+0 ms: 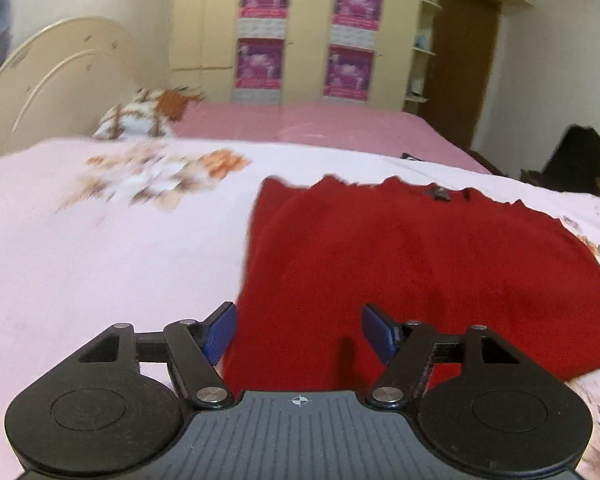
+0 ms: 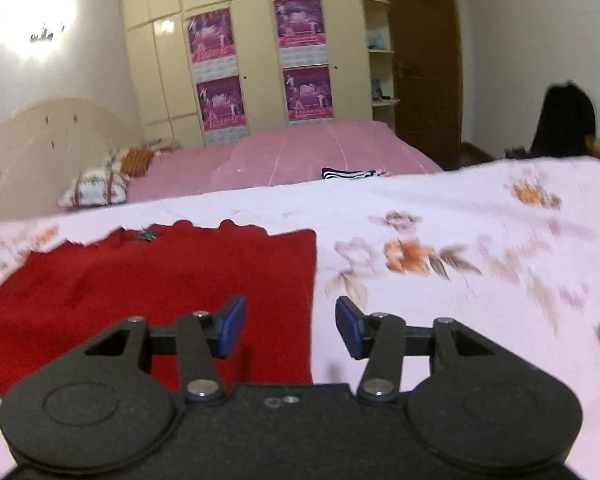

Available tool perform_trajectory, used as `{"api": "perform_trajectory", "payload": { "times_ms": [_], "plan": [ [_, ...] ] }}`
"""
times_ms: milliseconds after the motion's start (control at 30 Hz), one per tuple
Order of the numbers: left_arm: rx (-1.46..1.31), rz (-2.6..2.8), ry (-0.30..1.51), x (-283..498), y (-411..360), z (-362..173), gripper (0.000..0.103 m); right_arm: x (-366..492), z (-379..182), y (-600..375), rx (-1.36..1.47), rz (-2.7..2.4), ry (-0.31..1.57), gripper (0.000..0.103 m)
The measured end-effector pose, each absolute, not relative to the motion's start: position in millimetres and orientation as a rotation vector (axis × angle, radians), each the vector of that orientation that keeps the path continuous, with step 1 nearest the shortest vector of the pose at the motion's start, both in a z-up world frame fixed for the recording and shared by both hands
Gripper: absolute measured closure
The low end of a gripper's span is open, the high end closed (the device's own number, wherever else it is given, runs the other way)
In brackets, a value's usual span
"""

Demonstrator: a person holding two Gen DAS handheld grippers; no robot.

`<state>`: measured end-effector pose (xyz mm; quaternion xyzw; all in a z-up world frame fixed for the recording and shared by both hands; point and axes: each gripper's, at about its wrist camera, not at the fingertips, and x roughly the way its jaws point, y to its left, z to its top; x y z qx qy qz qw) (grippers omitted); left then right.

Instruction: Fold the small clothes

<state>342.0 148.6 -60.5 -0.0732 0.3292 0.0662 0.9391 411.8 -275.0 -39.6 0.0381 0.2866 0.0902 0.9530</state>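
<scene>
Floral pink bedding [image 1: 100, 260] fills the foreground as we hover both tools over a red garment [image 1: 420, 260] spread flat on it. Our left gripper [image 1: 299, 330] stands with jaws apart and empty above the near left edge; our right gripper [image 2: 290, 326], likewise parted and holding nothing, straddles the near right edge, likely so each can take a side for a fold. Its long axis seems to run crosswise, scalloped edge pointing away. Beyond: pink bed, wardrobe [image 2: 244, 60].
</scene>
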Motion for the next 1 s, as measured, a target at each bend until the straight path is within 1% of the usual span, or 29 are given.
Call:
{"api": "perform_trajectory", "payload": {
  "times_ms": [100, 167, 233, 333, 500, 700, 767, 800, 833, 867, 900, 967, 1000],
  "plan": [
    [-0.331, 0.143, 0.666, 309, 164, -64, 0.034, 385, -36, -284, 0.086, 0.196, 0.575, 0.055],
    [-0.499, 0.136, 0.68, 295, 177, -74, 0.035, 371, -35, -286, 0.116, 0.213, 0.596, 0.055],
    [-0.712, 0.125, 0.681, 289, 190, -89, 0.053, 361, -35, -284, 0.137, 0.225, 0.614, 0.054],
    [-0.91, 0.129, 0.641, 289, 199, -107, 0.053, 353, -35, -276, 0.164, 0.241, 0.641, 0.054],
    [-1.062, 0.141, 0.565, 305, 205, -127, 0.052, 347, -34, -256, 0.164, 0.294, 0.653, 0.054],
    [-1.062, 0.151, 0.55, 345, 203, -131, 0.052, 359, -34, -247, 0.161, 0.31, 0.657, 0.054],
    [-1.046, 0.159, 0.546, 358, 205, -132, 0.053, 367, -36, -243, 0.161, 0.315, 0.66, 0.059],
    [-1.033, 0.164, 0.548, 367, 205, -130, 0.053, 374, -36, -239, 0.156, 0.321, 0.665, 0.072],
    [-1.015, 0.168, 0.555, 376, 206, -129, 0.053, 380, -37, -236, 0.153, 0.332, 0.671, 0.093],
    [-1.0, 0.168, 0.564, 383, 206, -127, 0.053, 386, -38, -232, 0.15, 0.353, 0.68, 0.099],
    [-0.989, 0.166, 0.572, 388, 207, -126, 0.053, 390, -39, -227, 0.145, 0.369, 0.68, 0.1],
    [-0.953, 0.161, 0.594, 397, 209, -123, 0.065, 396, -40, -219, 0.135, 0.392, 0.68, 0.1],
    [-0.925, 0.163, 0.613, 400, 210, -123, 0.08, 399, -40, -213, 0.128, 0.401, 0.683, 0.099]
  ]
}}
